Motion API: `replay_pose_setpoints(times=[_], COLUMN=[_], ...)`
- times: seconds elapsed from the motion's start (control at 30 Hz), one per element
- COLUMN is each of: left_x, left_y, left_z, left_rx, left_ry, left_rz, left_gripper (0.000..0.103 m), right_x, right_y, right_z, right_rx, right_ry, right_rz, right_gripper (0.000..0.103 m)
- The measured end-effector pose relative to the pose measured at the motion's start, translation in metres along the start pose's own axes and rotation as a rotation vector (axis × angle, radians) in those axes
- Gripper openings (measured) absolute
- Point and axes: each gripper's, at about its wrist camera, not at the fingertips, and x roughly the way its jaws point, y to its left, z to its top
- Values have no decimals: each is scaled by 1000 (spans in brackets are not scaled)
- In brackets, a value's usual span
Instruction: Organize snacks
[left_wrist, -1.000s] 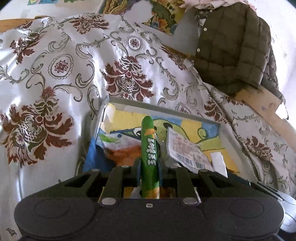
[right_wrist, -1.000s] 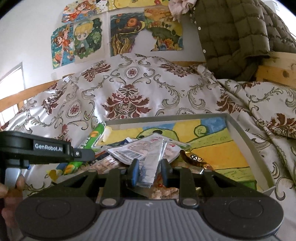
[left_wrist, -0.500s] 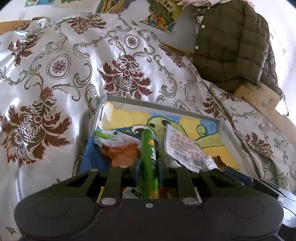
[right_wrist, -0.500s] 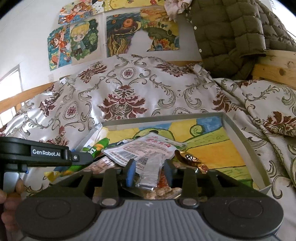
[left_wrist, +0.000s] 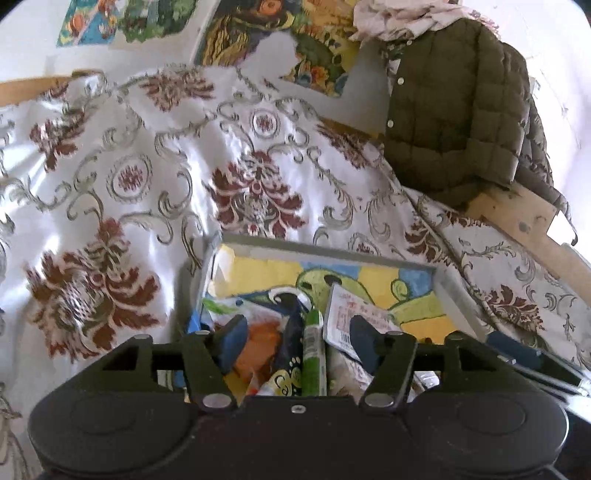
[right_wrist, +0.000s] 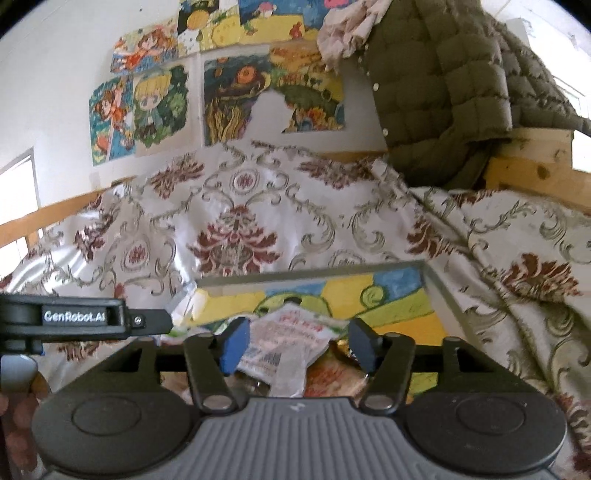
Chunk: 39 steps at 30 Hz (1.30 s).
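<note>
Left tongs (left_wrist: 297, 332) released and spreading wider over the near end of a shallow grey tray (left_wrist: 325, 246) on a bed with a floral cover (left_wrist: 122, 177); pads clear of everything. Between the pads but untouched, a green snack stick (left_wrist: 314, 350) lying lengthwise on the pile of snacks, beside a dark patterned packet (left_wrist: 290, 354) and an orange packet (left_wrist: 260, 343). Right tongs (right_wrist: 295, 341) likewise released and widening, gripping nothing. Just under them, a white barcoded packet (right_wrist: 291, 339) resting loose atop the heap toward the tray's near edge. Far half of the tray showing only its painted yellow-and-blue base. Olive quilted jacket (right_wrist: 443, 88) draped at the bed's far right corner.
</note>
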Motion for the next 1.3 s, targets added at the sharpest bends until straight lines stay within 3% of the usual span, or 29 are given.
replay_pose_setpoints(times=[0.07,0.27,0.37,0.8,1.3], left_x=[-8,-37,-50,-113,-183], left_y=[-3,-16,-23,-43,-53], left_z=[2,9,12,6,-44], left_rx=[8,43,52,101,191], left_ry=[-15,-92,-112,-187,-209], left_rz=[25,73,96,163,184], left_gripper=[79,102,102,102,102], right_x=[-8,-33,-44,-99,-171], right_y=[-2,-9,-15,-11,-13], right_z=[6,16,19,22,4], right_rx=[8,17,45,57,45], right_ry=[-21,-65,-72,-120,-116], right_rz=[-6,-35,-51,-68,-77], right_gripper=[83,98,103,103,103])
